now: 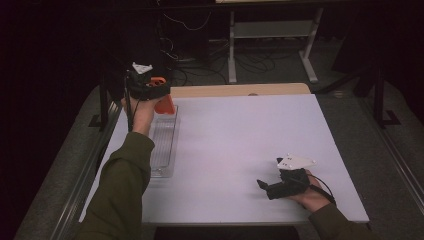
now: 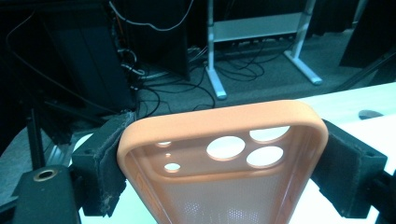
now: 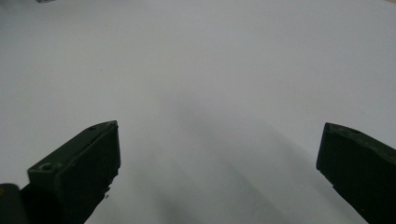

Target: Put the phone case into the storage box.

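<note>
An orange phone case [image 2: 224, 154] with round camera holes is clamped across its width between the two black pads of my left gripper [image 2: 219, 163]. From above, that left gripper [image 1: 150, 89] is raised at the table's far left, and the orange case [image 1: 164, 104] hangs over the far end of a clear plastic tray [image 1: 162, 145]. My right gripper [image 1: 267, 187] rests low on the white table [image 1: 240, 140] near the front right, its jaws wide apart. In the right gripper view the right gripper [image 3: 219, 158] has only bare table between its pads.
The clear tray lies lengthwise along the table's left edge. A wooden strip [image 1: 240, 90] runs along the far edge. Beyond it are a metal stand's legs [image 1: 270, 45] and loose cables [image 1: 200, 60] on the dark floor.
</note>
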